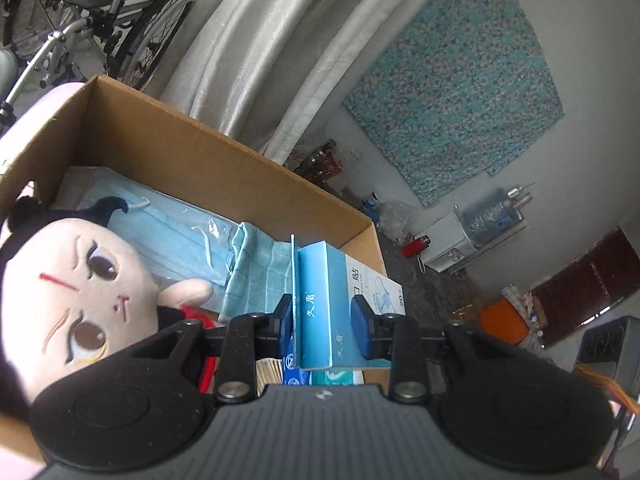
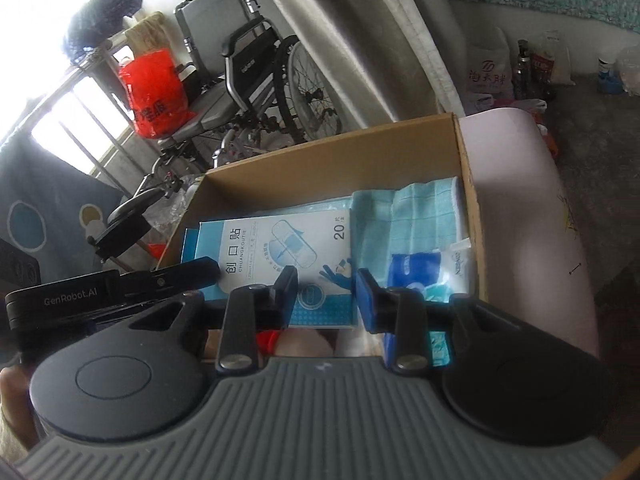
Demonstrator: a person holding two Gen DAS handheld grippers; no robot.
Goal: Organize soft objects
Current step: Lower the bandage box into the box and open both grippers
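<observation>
My left gripper (image 1: 325, 322) is shut on a blue bandage box (image 1: 326, 300), held on edge over the open cardboard box (image 1: 224, 160). Inside lie a plush doll (image 1: 68, 292), a pack of blue face masks (image 1: 168, 236) and a folded light-blue cloth (image 1: 256, 276). In the right wrist view the same bandage box (image 2: 276, 256) sits over the cardboard box (image 2: 320, 152), gripped from the left by the other gripper. My right gripper (image 2: 326, 294) is open and empty just above it. The blue cloth (image 2: 416, 216) and a tissue pack (image 2: 420, 276) lie to the right.
The cardboard box rests on a pale pink surface (image 2: 528, 216). A wheelchair (image 2: 256, 92) and a red bag (image 2: 154, 92) stand behind it by the window. Grey curtains (image 1: 272, 40), a patterned blue cloth on the wall (image 1: 460, 76) and floor clutter (image 1: 440, 236) lie beyond.
</observation>
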